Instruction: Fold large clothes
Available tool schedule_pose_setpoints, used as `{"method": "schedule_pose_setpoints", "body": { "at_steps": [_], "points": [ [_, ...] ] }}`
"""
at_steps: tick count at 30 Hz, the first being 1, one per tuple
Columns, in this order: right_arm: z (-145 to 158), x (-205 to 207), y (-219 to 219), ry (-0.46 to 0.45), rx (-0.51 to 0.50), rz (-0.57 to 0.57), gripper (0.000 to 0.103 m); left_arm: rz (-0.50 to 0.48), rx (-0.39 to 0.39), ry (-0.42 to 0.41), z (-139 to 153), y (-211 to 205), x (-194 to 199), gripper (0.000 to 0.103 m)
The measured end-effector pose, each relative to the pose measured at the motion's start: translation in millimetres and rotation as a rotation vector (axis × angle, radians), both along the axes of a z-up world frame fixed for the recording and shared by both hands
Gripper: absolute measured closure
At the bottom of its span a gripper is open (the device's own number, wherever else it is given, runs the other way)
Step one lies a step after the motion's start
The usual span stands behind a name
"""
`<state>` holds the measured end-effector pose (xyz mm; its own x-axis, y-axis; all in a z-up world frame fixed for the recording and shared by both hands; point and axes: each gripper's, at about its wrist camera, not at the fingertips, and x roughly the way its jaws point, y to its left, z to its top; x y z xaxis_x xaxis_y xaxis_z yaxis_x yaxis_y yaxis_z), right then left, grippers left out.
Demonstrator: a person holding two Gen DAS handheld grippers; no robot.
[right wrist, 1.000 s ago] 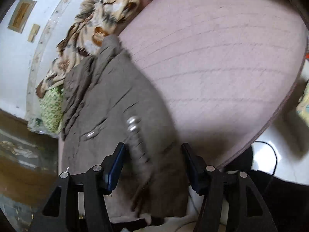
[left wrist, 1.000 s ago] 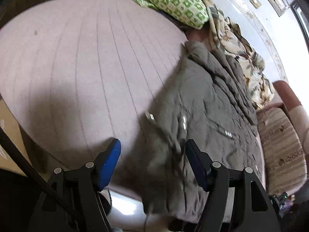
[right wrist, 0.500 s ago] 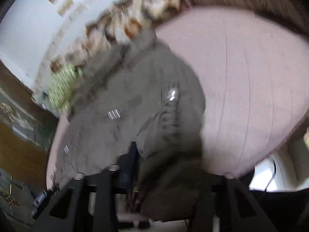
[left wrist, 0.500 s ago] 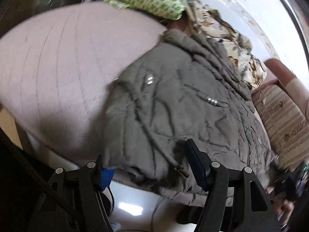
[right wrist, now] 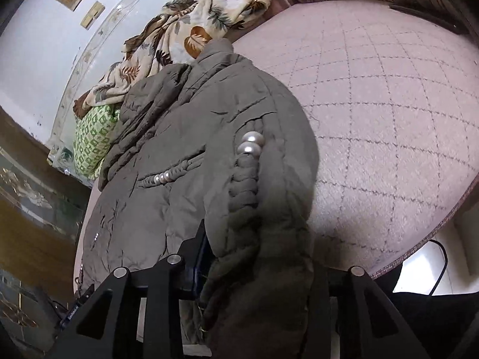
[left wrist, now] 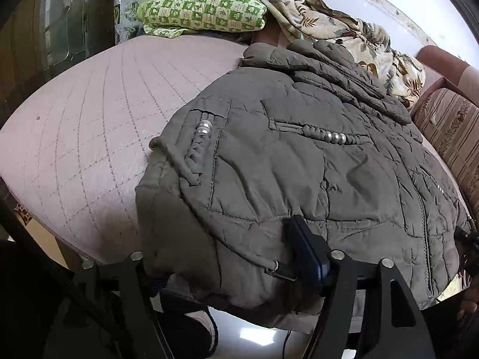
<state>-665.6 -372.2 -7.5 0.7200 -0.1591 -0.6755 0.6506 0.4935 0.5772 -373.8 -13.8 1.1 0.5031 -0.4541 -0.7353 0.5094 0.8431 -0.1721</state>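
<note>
A large grey-brown quilted jacket (left wrist: 299, 161) with pearl trim lies on a pink quilted bed (left wrist: 89, 113), its hem at the bed's near edge. My left gripper (left wrist: 227, 257) is shut on the jacket's hem; the fabric bunches between the fingers and hides the left one. In the right wrist view the same jacket (right wrist: 185, 149) fills the middle. My right gripper (right wrist: 257, 269) is shut on the hem too; cloth drapes over its right finger.
A green checked pillow (left wrist: 203, 3) and a leaf-print blanket (left wrist: 335, 27) lie at the bed's far side by the white wall. A striped sofa cushion (left wrist: 449, 137) is at the right. The pink bed (right wrist: 389, 104) stretches to the right of the jacket. A cable (right wrist: 440, 269) runs on the floor.
Both grippers have gone from open above the hem to closed on it. The jacket's near part has been pulled and lifted toward the bed's edge.
</note>
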Motion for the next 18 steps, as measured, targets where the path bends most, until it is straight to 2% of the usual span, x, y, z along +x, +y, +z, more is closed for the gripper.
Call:
{"method": "schedule_pose_setpoints", "body": {
  "at_steps": [9,12,14,18],
  "points": [
    [0.7,1.1,0.6,-0.01,0.009,-0.016,0.064,0.014,0.016,-0.022,-1.7,-3.6,-1.7,0.024],
    [-0.7,-5.4,-0.7,-0.04,0.043,-0.036,0.064,0.015,0.015,-0.021,-1.6,-3.6,-1.6,0.023],
    [0.2,-8.7,-1.0,-0.057,0.071,-0.045,0.068,0.011,0.017,-0.019,-1.7,-3.5,-1.1,0.023],
    [0.8,-8.1,5.1,-0.034,0.067,-0.062,0.068,0.017,0.023,-0.013,-2.0,-4.0,0.7,0.016]
  ]
}}
